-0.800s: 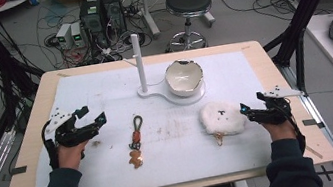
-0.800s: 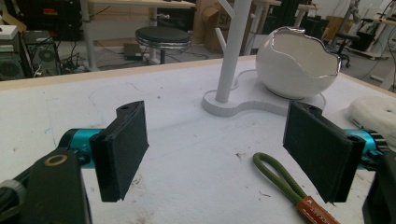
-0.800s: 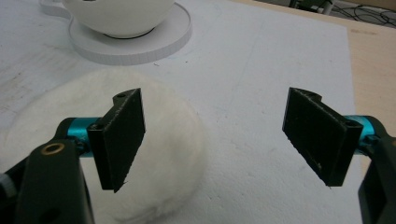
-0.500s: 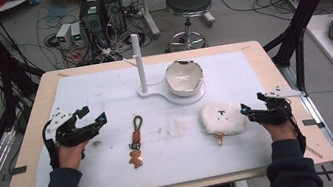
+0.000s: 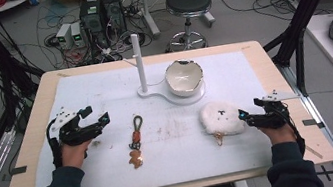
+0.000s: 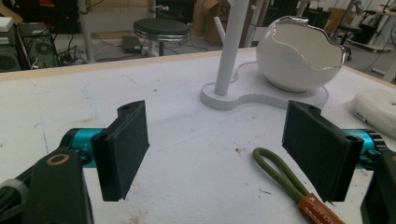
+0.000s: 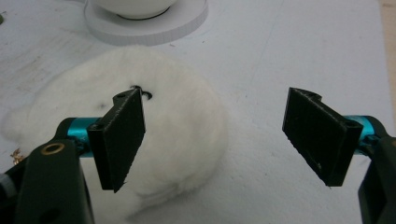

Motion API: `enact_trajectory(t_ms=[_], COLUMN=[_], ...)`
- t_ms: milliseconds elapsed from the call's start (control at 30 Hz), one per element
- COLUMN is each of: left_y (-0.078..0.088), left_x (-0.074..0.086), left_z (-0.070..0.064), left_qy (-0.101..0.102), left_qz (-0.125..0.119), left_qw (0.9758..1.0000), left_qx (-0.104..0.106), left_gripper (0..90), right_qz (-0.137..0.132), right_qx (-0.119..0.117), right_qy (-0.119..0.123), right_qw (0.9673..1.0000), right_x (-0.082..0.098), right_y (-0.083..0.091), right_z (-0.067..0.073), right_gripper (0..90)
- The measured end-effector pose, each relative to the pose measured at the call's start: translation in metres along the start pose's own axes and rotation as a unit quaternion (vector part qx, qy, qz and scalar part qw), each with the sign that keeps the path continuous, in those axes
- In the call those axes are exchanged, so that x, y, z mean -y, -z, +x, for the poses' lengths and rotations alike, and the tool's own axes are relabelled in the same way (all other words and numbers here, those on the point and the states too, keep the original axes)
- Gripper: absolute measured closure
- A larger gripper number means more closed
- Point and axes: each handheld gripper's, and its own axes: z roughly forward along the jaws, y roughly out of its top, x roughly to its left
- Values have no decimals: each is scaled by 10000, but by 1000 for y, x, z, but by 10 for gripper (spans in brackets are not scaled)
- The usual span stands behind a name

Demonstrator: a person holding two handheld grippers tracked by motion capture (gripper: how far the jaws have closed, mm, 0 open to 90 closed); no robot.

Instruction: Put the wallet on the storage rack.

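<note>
A wooden table point(image 5: 31, 145) was seen from above, most of it covered by a white mat point(image 5: 104, 98). At about twelve o'clock on the mat a white stand point(image 5: 167, 94) was set, with an upright post point(image 5: 138, 60) on its near-left lobe and a white bowl point(image 5: 184, 77) with a jagged, eggshell-like rim on its right lobe. In the left gripper view the bowl point(image 6: 301, 56) was seen at two o'clock, resting on the stand point(image 6: 261, 93).

At about four o'clock from the mat's middle a fluffy white plush point(image 5: 221, 117) was lying flat, with a small gold clasp at its near edge. The right gripper point(image 5: 249, 118) was held just at the plush's three o'clock side, pointing towards it. In the right gripper view the jaws were spread wide with nothing between them; the plush point(image 7: 177, 140) was lying behind and under the left-hand jaw, and whether it was touched could not be told.

Near the mat's middle, towards seven o'clock, a keychain point(image 5: 135, 140) was laid out lengthwise: an olive cord loop at the far end, a brown tab, and a small tan charm at the near end. The left gripper point(image 5: 95, 122) was held at the keychain's nine o'clock, apart from it. In its own view the jaws were spread wide and empty, with the cord loop point(image 6: 280, 175) at five o'clock.
</note>
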Motion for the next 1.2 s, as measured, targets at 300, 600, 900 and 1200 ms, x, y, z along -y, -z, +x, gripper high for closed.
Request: enact_trajectory(t_ms=[300,600,900,1200], left_y=[-2,1,-1,-11], left_x=[1,2,2,0], left_z=[-2,-4,-6,-18], left_qy=[-38,-59,-58,121], left_qz=[99,130,206,291], left_qw=[9999,9999,9998,9972], left_qx=[15,13,58,675], left_gripper=[232,236,255,362], right_qz=[724,1235,1038,145], right_qx=[-387,-819,-798,-976], right_qy=[130,-325,-36,579], right_qw=[9965,9884,9914,9934], right_x=[10,10,4,-16], right_y=[-17,-25,-25,-19], right_z=[8,8,10,31], right_gripper=[252,570,775,789])
